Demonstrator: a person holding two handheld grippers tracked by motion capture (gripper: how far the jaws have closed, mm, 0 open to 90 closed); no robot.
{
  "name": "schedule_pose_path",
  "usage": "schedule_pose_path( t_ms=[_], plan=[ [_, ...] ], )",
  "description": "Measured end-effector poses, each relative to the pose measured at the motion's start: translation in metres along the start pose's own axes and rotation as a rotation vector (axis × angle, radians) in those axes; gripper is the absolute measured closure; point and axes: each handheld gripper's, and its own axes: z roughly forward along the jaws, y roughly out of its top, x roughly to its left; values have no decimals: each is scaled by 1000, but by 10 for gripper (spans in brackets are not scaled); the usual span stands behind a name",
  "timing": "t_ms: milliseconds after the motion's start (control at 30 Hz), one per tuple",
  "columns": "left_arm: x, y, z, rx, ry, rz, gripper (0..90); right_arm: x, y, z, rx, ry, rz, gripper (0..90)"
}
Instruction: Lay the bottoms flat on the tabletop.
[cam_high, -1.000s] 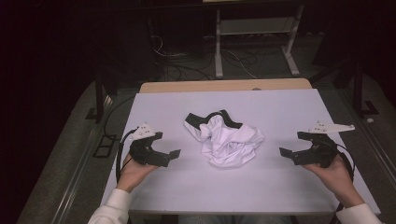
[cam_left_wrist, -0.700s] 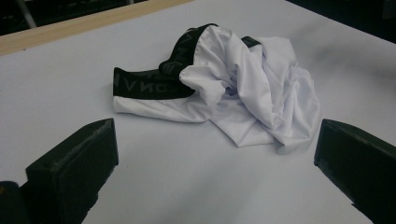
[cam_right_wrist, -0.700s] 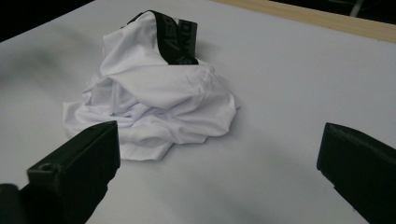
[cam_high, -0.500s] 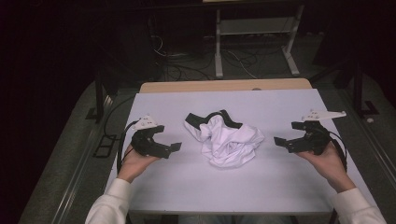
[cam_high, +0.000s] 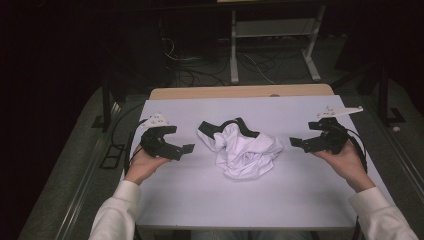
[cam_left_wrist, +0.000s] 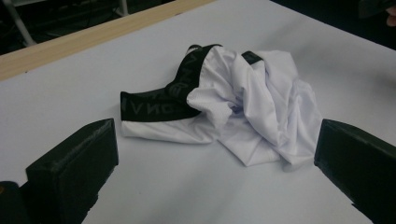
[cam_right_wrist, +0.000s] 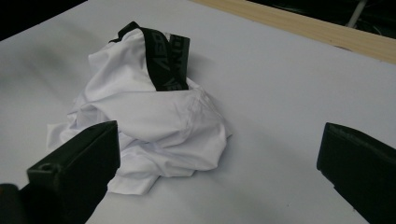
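White table (cam_high: 280, 200): one crumpled white garment (cam_high: 245, 150); left hand-held gripper (cam_high: 186, 149), right hand-held gripper (cam_high: 296, 143) both wide open, empty.

Partial grey letters "VANC" on the garment's black waistband (cam_left_wrist: 161, 100), otherwise unreadable.

My high view looks forward and down over the desk (cam_high: 200, 200); each tool's close, low view faces inward, sharing the crumpled garment (cam_left_wrist: 243, 102).
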Motion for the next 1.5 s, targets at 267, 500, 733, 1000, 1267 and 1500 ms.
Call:
schedule_pose_path(
  t_ms=[267, 500, 733, 1000, 1267, 1500],
  plan=[
    [4, 12, 7, -5, -3, 19, 0, -5, 9, 13, 9, 7, 0, 0],
    [11, 17, 15, 2, -1, 20, 0, -6, 22, 20, 3, 13, 0, 0],
    [22, 23, 20, 12, 15, 15, 0, -4, 35, 26, 5, 30, -14, 0],
    [37, 28, 28, 14, 25, -6, 0, 0, 49, 38, 18, 38, -20, 0],
    [50, 29, 37, 31, 48, -42, 0, 7, 68, 50, 13, 46, -24, 0],
    [60, 29, 41, 12, 59, -79, 0, 14, 81, 62, 21, 56, -31, 0]
  ],
)
